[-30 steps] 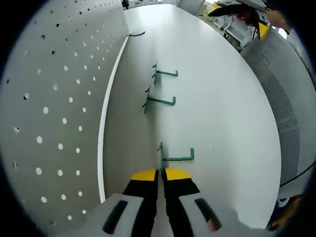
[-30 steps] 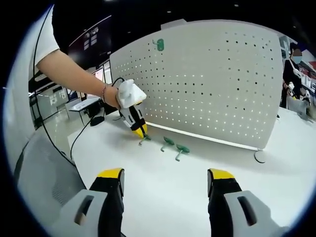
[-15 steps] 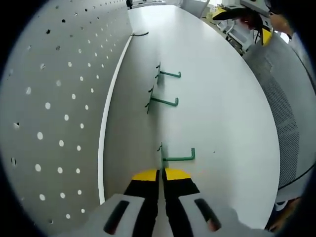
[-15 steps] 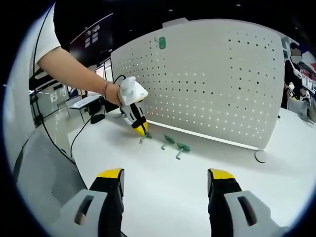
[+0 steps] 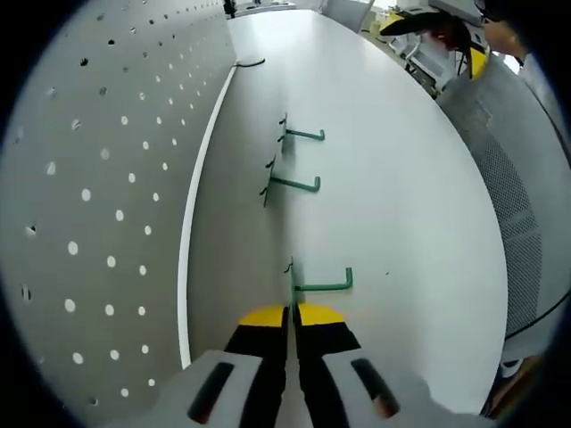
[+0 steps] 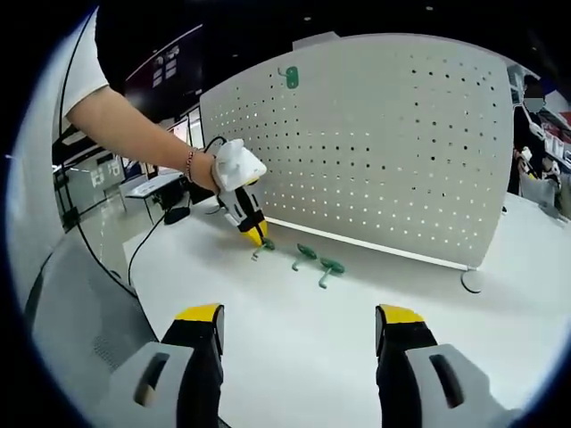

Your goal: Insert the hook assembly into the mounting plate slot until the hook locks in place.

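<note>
Left gripper (image 5: 291, 314): yellow-tipped black jaws pressed together, tips at the base of the nearest green metal hook (image 5: 319, 283); whether the hook is pinched between them cannot be told.

Right gripper (image 6: 299, 323): yellow-tipped jaws spread wide, holding nothing, raised over the white desk (image 6: 294, 357).

Second green metal hook (image 5: 287, 184) and third green metal hook (image 5: 300, 135): lying on the desk in a row beyond the nearest one, close beside the board's foot.

White perforated mounting board (image 6: 375, 143): upright along the desk's far side; one small green hook (image 6: 290, 78) hangs near its upper left corner.

Person's hand (image 6: 234, 168): around the left gripper's white body, a bracelet on the wrist.
</note>
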{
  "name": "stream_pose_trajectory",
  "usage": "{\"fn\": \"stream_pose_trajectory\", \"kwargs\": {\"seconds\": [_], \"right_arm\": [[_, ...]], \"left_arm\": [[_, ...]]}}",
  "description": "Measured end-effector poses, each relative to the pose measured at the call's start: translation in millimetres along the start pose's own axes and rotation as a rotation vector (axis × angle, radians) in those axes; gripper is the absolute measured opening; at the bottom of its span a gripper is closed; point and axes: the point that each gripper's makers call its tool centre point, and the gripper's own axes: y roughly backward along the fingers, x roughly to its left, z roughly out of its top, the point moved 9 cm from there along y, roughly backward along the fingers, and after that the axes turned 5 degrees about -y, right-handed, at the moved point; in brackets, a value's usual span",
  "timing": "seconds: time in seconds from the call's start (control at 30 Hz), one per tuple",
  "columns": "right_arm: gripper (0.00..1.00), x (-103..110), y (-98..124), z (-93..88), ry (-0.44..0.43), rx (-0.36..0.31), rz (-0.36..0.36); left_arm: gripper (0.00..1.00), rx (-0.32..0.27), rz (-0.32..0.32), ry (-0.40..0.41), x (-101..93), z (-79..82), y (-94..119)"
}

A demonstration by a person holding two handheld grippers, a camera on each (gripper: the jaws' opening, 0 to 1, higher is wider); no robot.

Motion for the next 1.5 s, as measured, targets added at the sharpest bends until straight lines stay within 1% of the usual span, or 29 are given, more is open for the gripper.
{"fn": "stream_pose_trajectory", "kwargs": {"seconds": [0.07,0.1,0.17,0.23,0.3,0.37,0.43,0.47,0.5,0.57,0.83,1.0,1.03,1.13,1.27,1.4,1.5], "right_arm": [[0.67,0,1,0.6,-0.008,-0.005,-0.001],[0.67,-1,1,0.5,-0.011,-0.007,-0.003],[0.66,-2,2,0.6,-0.022,-0.013,-0.008],[0.66,-3,2,1.0,-0.027,-0.017,-0.011],[0.66,-3,2,0.9,-0.034,-0.020,-0.010],[0.66,-3,2,1.0,-0.040,-0.025,-0.009],[0.66,-5,3,1.1,-0.049,-0.030,-0.012],[0.66,-5,3,1.1,-0.051,-0.031,-0.012],[0.66,-4,3,1.6,-0.051,-0.032,-0.013],[0.66,-4,2,1.5,-0.050,-0.032,-0.011],[0.66,-4,2,1.9,-0.044,-0.031,-0.011],[0.66,-3,2,1.3,-0.039,-0.027,-0.006],[0.66,-3,2,1.5,-0.037,-0.028,-0.004],[0.66,-3,2,2.1,-0.037,-0.032,-0.003],[0.66,-3,2,2.7,-0.035,-0.036,-0.004],[0.66,-4,3,3.0,-0.035,-0.039,-0.009],[0.68,-3,3,2.8,-0.034,-0.039,-0.007]], "left_arm": [[0.02,0.001,0.007,0.000,-0.2,-0.1,0],[0.02,-0.001,0.028,0.003,0.6,-0.9,0],[0.02,-0.020,0.030,0.040,-1.1,-1.8,1],[0.02,-0.066,0.047,0.026,-1.4,0.6,3],[0.02,-0.071,0.055,0.019,-2.1,1.3,6],[0.02,-0.076,0.040,0.048,-0.9,1.6,6],[0.02,-0.096,0.058,0.040,0.9,3.7,9],[0.02,-0.094,0.055,0.046,1.3,3.8,10],[0.02,-0.105,0.048,0.067,1.5,4.9,11],[0.02,-0.119,0.055,0.062,2.6,6.1,13],[0.02,-0.151,0.067,0.087,-0.4,8.4,17],[0.02,-0.173,0.095,0.087,-0.5,10.2,23],[0.02,-0.183,0.099,0.100,-0.1,10.7,25],[0.02,-0.189,0.119,0.098,-0.7,10.2,26],[0.02,-0.195,0.126,0.109,-3.3,9.0,27],[0.02,-0.216,0.134,0.130,-5.5,9.5,29],[0.02,-0.229,0.145,0.130,-7.8,10.7,32]]}}
